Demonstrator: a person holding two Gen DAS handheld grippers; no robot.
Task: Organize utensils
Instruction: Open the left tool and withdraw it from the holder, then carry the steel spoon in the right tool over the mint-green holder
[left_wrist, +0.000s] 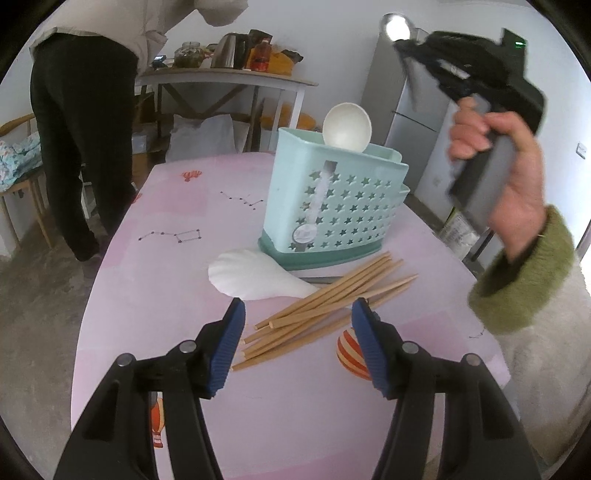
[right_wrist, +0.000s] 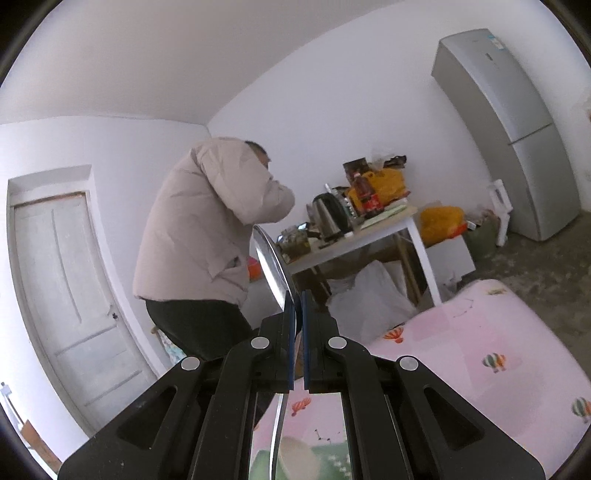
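Note:
Several wooden chopsticks (left_wrist: 332, 295) lie in a loose pile on the pink table (left_wrist: 166, 295). My left gripper (left_wrist: 298, 308) hangs just above their near ends, open, with nothing between its blue pads. A white rice paddle (left_wrist: 255, 275) rests beside the pile. Behind them stands a mint star-holed utensil holder (left_wrist: 340, 199) with a white spoon (left_wrist: 347, 127) upright in it. My right gripper (right_wrist: 298, 299) is shut on a metal spoon (right_wrist: 271, 258), raised level with its bowl pointing forward. In the left wrist view the right gripper (left_wrist: 404, 48) is high at the upper right, above the holder.
A person in a beige jacket (right_wrist: 207, 229) bends over a side table (right_wrist: 369, 236) crowded with a kettle and bottles. A grey fridge (right_wrist: 517, 129) stands in the far corner and a door (right_wrist: 66, 295) is at the left. A white bag (right_wrist: 369, 295) lies by the pink table's far edge.

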